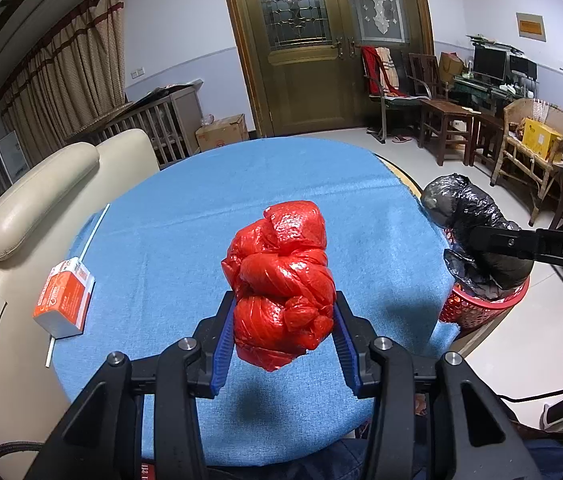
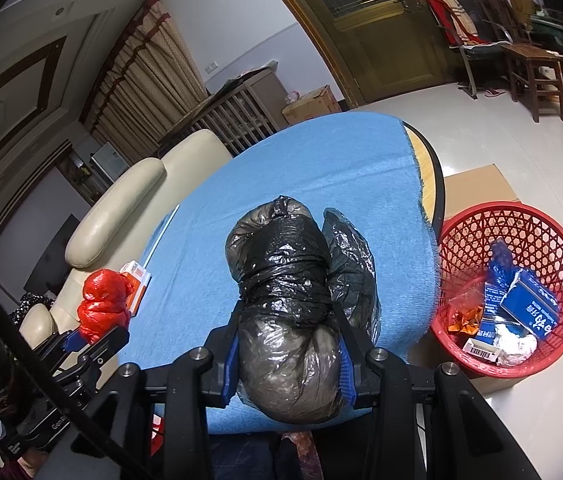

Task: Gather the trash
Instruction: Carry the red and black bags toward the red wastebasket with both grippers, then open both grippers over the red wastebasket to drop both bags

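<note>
Left wrist view is showing a round table (image 1: 401, 174) draped in a blue cloth (image 1: 185, 216), standing in a room with a wooden double door (image 1: 321, 40), striped curtains (image 1: 61, 80) and pale floor tiles. A cream armchair (image 1: 33, 200) is sitting against the table's left edge, and wooden chairs (image 1: 441, 120) are lining the far right wall. The left gripper (image 1: 283, 320) is grasping a knotted red bag (image 1: 281, 280), its blue pads pressing the bundle's lower part on both sides; the bundle is hanging clear above the near-centre cloth, its long axis running upright and slightly away. An orange and white carton (image 1: 65, 304) and a thin white straw (image 1: 81, 256) are lying near the left edge. Right wrist view is showing the right gripper (image 2: 287, 344) clenching a black bag (image 2: 281, 292), long axis pointing away from the camera toward the far table edge, over the near right part of the cloth. A red mesh basket (image 2: 521, 224) is standing on a cardboard box (image 2: 477, 184) just past the right edge, already holding blue cartons and wrappers. Far half of the cloth is lying bare, and bare wood is showing beyond the cloth's frayed right border.
</note>
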`<action>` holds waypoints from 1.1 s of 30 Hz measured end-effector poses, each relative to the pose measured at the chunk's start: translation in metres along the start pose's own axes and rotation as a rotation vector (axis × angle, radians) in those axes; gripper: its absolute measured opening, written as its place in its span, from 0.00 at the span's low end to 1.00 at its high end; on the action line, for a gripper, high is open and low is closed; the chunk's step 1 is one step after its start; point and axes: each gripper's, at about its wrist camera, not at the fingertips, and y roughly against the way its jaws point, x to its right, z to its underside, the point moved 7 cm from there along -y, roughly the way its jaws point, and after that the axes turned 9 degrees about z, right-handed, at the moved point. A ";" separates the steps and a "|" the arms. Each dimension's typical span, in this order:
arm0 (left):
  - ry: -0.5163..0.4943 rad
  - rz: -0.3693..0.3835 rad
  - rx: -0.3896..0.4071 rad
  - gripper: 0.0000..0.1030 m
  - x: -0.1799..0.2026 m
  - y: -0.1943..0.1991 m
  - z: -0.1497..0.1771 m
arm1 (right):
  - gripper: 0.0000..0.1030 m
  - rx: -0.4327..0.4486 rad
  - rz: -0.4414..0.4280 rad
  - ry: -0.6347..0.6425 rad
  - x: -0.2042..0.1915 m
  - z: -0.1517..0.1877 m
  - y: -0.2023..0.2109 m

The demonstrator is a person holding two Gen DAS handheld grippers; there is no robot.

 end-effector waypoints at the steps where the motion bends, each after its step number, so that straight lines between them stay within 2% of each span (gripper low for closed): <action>1: -0.002 -0.001 -0.001 0.46 0.000 0.000 0.000 | 0.40 -0.001 0.000 -0.003 0.001 0.000 0.000; 15: -0.038 0.002 -0.019 0.46 0.010 -0.009 -0.006 | 0.40 -0.004 0.005 -0.041 0.015 0.001 0.000; 22: -0.092 0.029 -0.033 0.46 0.031 -0.027 -0.018 | 0.40 0.013 0.025 -0.074 0.034 0.002 0.010; 27: -0.144 0.106 -0.039 0.46 0.063 -0.050 -0.036 | 0.40 0.033 0.059 -0.146 0.071 0.002 0.019; 33: -0.208 0.222 -0.054 0.46 0.116 -0.088 -0.053 | 0.40 0.041 0.128 -0.278 0.139 0.005 0.025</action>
